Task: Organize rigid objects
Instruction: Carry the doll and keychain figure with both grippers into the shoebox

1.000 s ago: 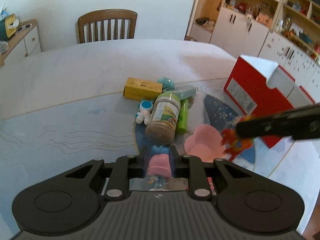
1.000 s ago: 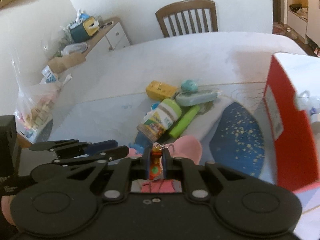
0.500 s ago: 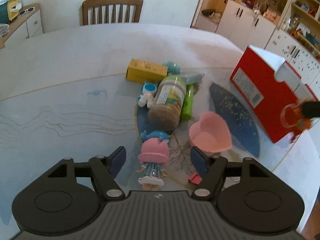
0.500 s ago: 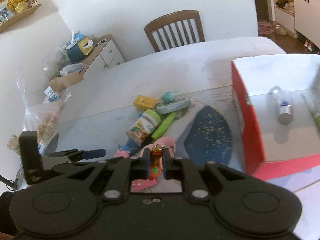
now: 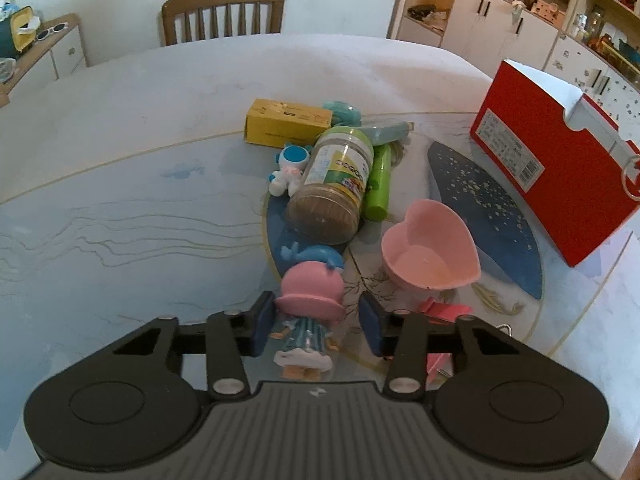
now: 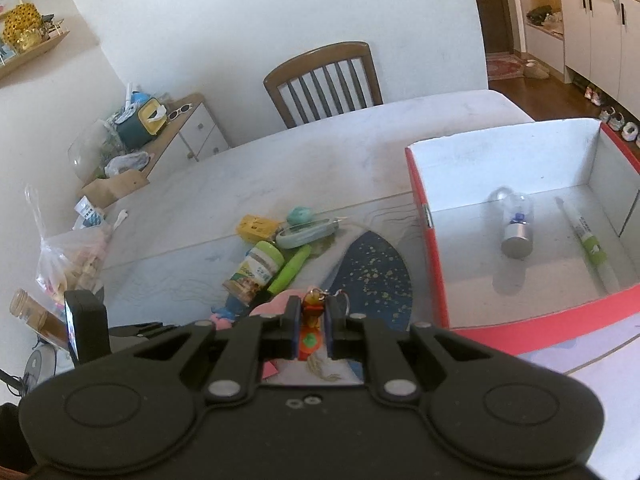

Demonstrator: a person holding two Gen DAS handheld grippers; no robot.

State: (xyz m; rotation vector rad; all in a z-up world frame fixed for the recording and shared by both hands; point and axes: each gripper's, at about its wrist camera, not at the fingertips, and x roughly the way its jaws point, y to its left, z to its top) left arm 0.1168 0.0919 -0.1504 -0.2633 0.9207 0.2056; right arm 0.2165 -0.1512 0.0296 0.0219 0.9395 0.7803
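- Right now, in the left wrist view, my left gripper (image 5: 316, 326) has its jaws closing around the pink-hatted doll figurine (image 5: 309, 322), which lies on the glass tabletop (image 5: 120, 220) directly between the blue pads (image 5: 262, 324); a small gap shows on each side, so I am not clamped yet.
- The doll's long axis runs straight along my fingers, hat away from me and feet toward the camera, so the pads meet its sides squarely.
- Beyond it lie the blue whale toy (image 5: 316, 256), the jar on its side (image 5: 332, 186), the pink heart-shaped bowl (image 5: 430, 254), and the red shoebox (image 5: 560, 176) well off to the right.
- Next, in the right wrist view, my right gripper (image 6: 311, 330) is pinched tight on the small orange keychain charm (image 6: 310, 324), held above the table.
- The shoebox (image 6: 436, 264) sits ahead and to the right of these fingers, its open white floor already holding a bulb-shaped bottle (image 6: 516, 224) and a pen (image 6: 588, 240).
- My judgement: the right hand is the nearer one to the box, so its charm should go over the near red wall first.
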